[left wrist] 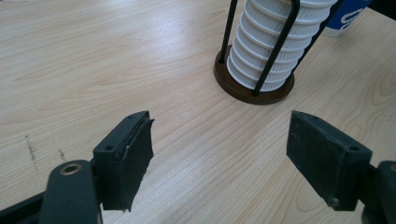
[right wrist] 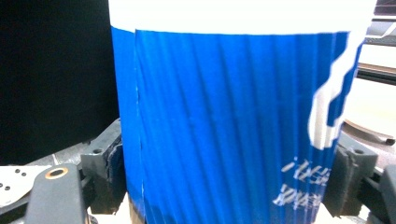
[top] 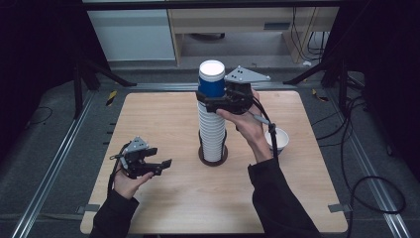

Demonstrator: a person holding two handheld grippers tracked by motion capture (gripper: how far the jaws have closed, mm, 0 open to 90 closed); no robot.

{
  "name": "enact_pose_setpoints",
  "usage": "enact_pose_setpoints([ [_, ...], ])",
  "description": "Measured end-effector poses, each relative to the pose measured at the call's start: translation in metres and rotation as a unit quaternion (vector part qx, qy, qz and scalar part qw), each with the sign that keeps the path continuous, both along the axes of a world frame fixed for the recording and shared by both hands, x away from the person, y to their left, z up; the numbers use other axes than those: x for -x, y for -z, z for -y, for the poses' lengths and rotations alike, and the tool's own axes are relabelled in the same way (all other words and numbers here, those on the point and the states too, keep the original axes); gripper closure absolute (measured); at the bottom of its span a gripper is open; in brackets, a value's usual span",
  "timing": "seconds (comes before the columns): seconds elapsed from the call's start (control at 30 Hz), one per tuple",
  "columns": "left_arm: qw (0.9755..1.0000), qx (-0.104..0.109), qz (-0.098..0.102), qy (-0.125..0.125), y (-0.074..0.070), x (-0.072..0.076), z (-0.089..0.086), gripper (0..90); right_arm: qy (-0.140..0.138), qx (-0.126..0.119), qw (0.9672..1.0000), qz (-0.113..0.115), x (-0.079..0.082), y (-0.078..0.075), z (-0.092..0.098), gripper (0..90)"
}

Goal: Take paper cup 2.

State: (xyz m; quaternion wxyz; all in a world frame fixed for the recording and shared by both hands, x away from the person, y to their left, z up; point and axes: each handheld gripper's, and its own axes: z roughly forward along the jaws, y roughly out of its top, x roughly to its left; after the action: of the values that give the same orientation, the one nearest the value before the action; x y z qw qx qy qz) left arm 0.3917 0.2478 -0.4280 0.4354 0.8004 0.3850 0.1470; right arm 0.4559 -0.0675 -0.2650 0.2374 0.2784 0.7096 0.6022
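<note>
A tall stack of white ribbed paper cups (top: 212,131) (left wrist: 275,46) stands in a holder of black rods on a round brown base (top: 213,157) (left wrist: 254,91) at the table's middle. On top of the stack sits an upturned blue cup (top: 212,79) (right wrist: 224,130) with a white rim band and white print. My right gripper (top: 212,99) (right wrist: 229,182) is shut on this blue cup, one jaw on each side of its lower part. My left gripper (top: 159,157) (left wrist: 219,154) hovers open and empty, low over the table left of the holder.
A white-rimmed cup (top: 277,139) stands on the light wooden table (top: 163,114) right of the holder, partly behind the right forearm; its side (left wrist: 345,18) is blue with white print. Cables trail off the table's right side.
</note>
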Motion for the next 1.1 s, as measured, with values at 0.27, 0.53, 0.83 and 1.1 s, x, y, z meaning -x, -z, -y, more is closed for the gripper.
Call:
enact_pose_setpoints([
  [0.27, 1.0000, 0.000, -0.001, 0.000, 0.001, 0.000, 0.000, 22.0, -0.002, -0.003, 0.9999, 0.011, 0.002, -0.015, 0.002, 20.1],
  [0.53, 1.0000, 0.000, -0.001, 0.001, 0.001, 0.000, 0.000, 21.9, 0.001, -0.011, 0.9996, 0.025, 0.003, -0.032, 0.003, 20.1],
  [0.83, 1.0000, -0.001, -0.001, 0.001, 0.000, 0.000, 0.000, 22.0, 0.012, -0.018, 0.9985, 0.050, 0.012, -0.052, 0.011, 20.1],
  [1.1, 1.0000, 0.000, 0.000, 0.001, -0.001, 0.001, 0.000, 22.0, 0.023, -0.021, 0.9971, 0.069, 0.026, -0.062, 0.030, 20.1],
])
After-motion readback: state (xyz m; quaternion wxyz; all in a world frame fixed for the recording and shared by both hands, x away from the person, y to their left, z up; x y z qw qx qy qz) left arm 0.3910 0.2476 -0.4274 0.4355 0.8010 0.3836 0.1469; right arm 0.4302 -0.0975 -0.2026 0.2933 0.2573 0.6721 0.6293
